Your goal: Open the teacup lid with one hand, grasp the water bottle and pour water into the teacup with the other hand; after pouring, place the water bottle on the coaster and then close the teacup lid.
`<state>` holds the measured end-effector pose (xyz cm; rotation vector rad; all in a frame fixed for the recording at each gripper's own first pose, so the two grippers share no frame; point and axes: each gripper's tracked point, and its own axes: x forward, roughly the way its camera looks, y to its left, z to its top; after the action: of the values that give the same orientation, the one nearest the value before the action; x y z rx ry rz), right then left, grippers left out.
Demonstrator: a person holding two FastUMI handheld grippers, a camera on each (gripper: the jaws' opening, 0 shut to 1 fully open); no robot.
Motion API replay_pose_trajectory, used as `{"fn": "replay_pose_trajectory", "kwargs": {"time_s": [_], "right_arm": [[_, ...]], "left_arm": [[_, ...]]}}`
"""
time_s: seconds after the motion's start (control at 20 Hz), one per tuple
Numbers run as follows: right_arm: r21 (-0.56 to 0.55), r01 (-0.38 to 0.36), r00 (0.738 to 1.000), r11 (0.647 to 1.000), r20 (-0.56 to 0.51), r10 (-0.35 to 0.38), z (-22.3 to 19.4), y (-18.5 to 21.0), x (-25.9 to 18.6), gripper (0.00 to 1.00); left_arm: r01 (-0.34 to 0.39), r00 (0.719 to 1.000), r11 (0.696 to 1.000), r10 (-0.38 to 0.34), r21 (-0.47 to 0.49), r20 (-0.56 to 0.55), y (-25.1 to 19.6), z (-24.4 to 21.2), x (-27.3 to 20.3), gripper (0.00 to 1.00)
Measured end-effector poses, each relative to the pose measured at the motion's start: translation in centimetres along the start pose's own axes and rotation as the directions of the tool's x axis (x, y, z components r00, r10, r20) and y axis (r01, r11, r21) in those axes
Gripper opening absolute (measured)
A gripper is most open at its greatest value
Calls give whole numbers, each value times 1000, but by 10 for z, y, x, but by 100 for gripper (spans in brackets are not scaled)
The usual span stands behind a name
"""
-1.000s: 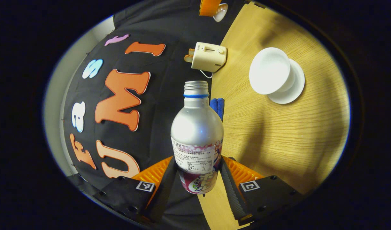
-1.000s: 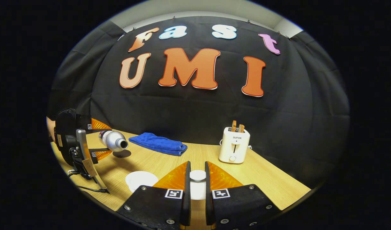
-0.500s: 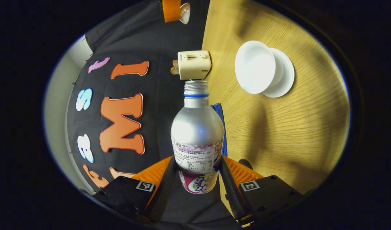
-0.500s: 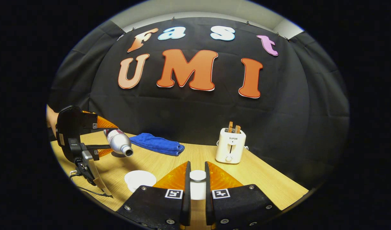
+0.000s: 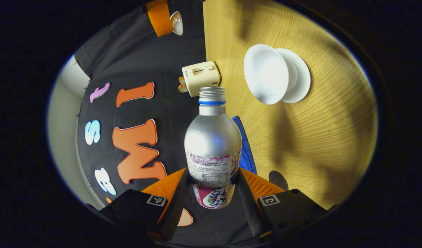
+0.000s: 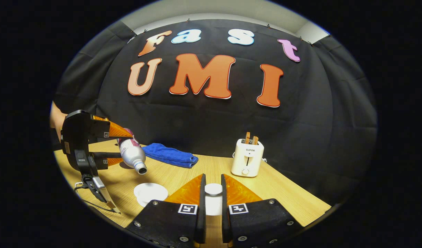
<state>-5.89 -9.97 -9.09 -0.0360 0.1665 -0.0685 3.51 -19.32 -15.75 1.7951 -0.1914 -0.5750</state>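
A silver water bottle (image 5: 213, 137) with an open mouth and a blue neck ring is clamped in my left gripper (image 5: 213, 179). In the right gripper view this bottle (image 6: 132, 155) tilts mouth-down, up and to the left of the open white teacup (image 6: 150, 191), and my left gripper (image 6: 123, 147) holds it in the air. The teacup (image 5: 265, 74) stands on its saucer (image 5: 300, 81). My right gripper (image 6: 212, 182) is shut on the white teacup lid (image 6: 213, 201) above the table. A dark round coaster (image 5: 278, 179) lies near my left fingers.
A cream toaster (image 6: 247, 157) with toast stands at the back of the wooden table (image 6: 287, 193). A folded blue cloth (image 6: 169, 155) lies along the back wall behind the bottle. A cable trails from the left gripper at the table's left edge.
My left gripper has tipped the bottle further, from nearly level to mouth-down, and carried it closer to the teacup. My right gripper and the lid have barely moved.
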Motion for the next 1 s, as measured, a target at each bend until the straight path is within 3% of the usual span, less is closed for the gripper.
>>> {"fn": "replay_pose_trajectory", "kwargs": {"time_s": [0.4, 0.45, 0.5, 0.55, 0.6, 0.9, 1.0], "right_arm": [[-9, -1, 1000, 1000, 4, 1, 1, 3, 1, 19], [-9, -3, 1000, 1000, 5, 3, 1, 4, 0, 19], [-9, -6, 1000, 1000, 7, 6, 1, 5, -1, 19], [-10, -5, 1000, 1000, 7, 5, 1, 4, -1, 19], [-14, -9, 1000, 1000, 6, 9, 1, 6, -1, 19], [-33, -21, 1000, 999, 11, 22, 4, 11, 0, 19], [-37, -22, 1000, 999, 13, 22, 5, 12, -1, 19]], "left_arm": [[-11, 1000, 992, 8, 123, 22, 9, 7, -4, 83], [-12, 1000, 991, 10, 131, 20, 10, 6, -4, 79], [-8, 1000, 991, 6, 132, 17, 9, 5, -2, 83], [-6, 1000, 991, 4, 136, 12, 10, 4, -1, 79], [-3, 1000, 990, 2, 141, 6, 10, 2, 0, 83], [-1, 1000, 988, 4, 153, -18, 11, -6, -2, 83], [-13, 1000, 986, 15, 169, -14, 16, -6, -7, 79]]}}
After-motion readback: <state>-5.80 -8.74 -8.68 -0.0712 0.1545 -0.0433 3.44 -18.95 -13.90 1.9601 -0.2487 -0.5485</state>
